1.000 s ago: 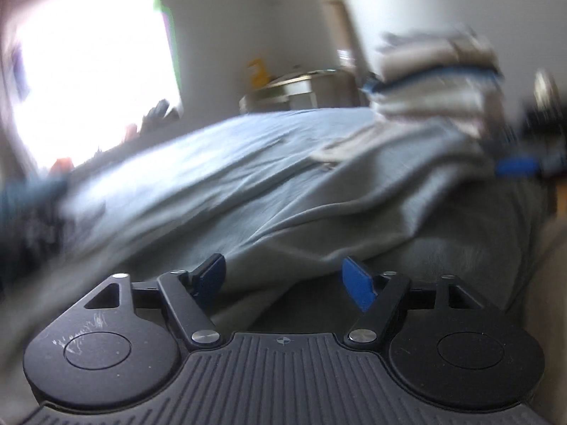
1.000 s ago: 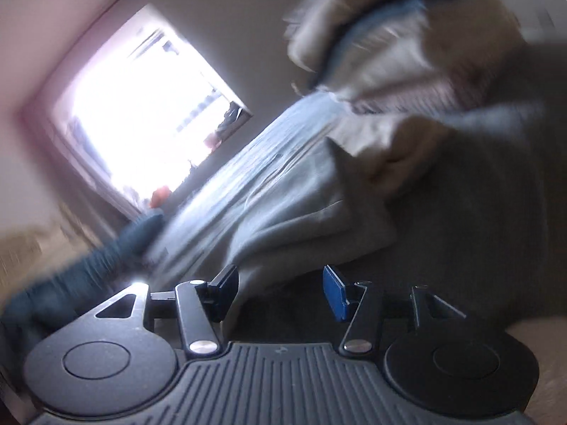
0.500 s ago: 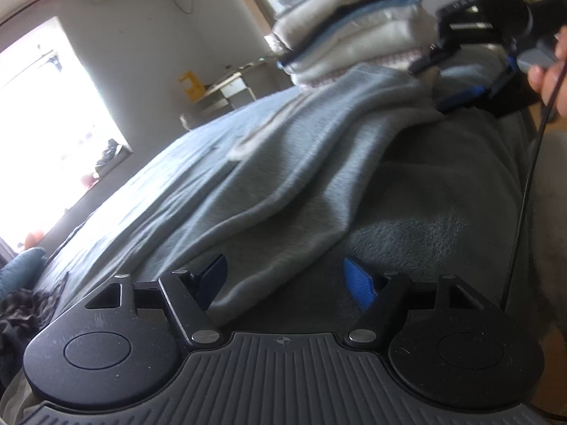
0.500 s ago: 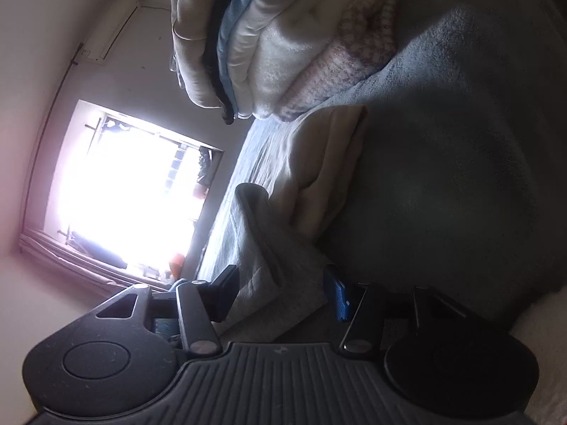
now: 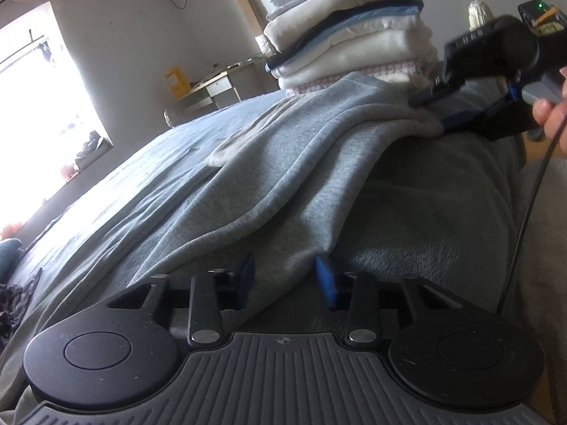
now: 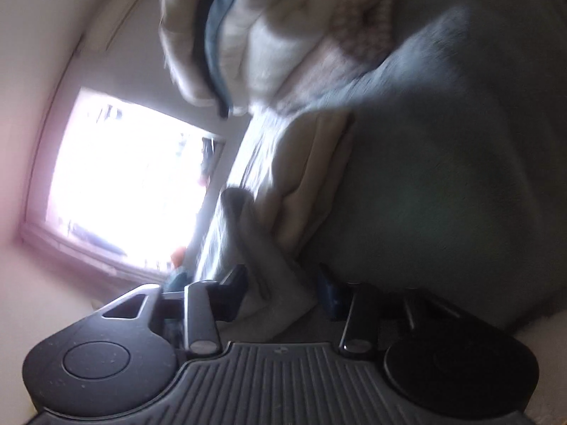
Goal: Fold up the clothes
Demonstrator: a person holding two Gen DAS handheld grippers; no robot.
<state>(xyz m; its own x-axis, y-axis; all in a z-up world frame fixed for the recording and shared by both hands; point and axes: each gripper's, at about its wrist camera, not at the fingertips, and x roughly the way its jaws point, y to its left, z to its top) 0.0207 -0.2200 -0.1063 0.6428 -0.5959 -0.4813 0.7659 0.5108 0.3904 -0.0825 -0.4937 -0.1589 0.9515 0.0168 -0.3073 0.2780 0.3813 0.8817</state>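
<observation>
Closing both grippers, left gripper [image 5: 285,278] and right gripper [image 6: 281,285], on grey garment [image 5: 301,163] edge (lower centre), likely to lift for folding.

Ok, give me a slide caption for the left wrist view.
Left gripper closing on the grey garment's edge, folded stack behind.

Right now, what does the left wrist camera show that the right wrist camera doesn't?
Only the left wrist view shows the right gripper with a hand on it, and a desk by the far wall. Only the right wrist view shows the right gripper's jaws closing with a fold of the grey garment between them. Both show that garment, the stack of folded clothes and the window.
</observation>
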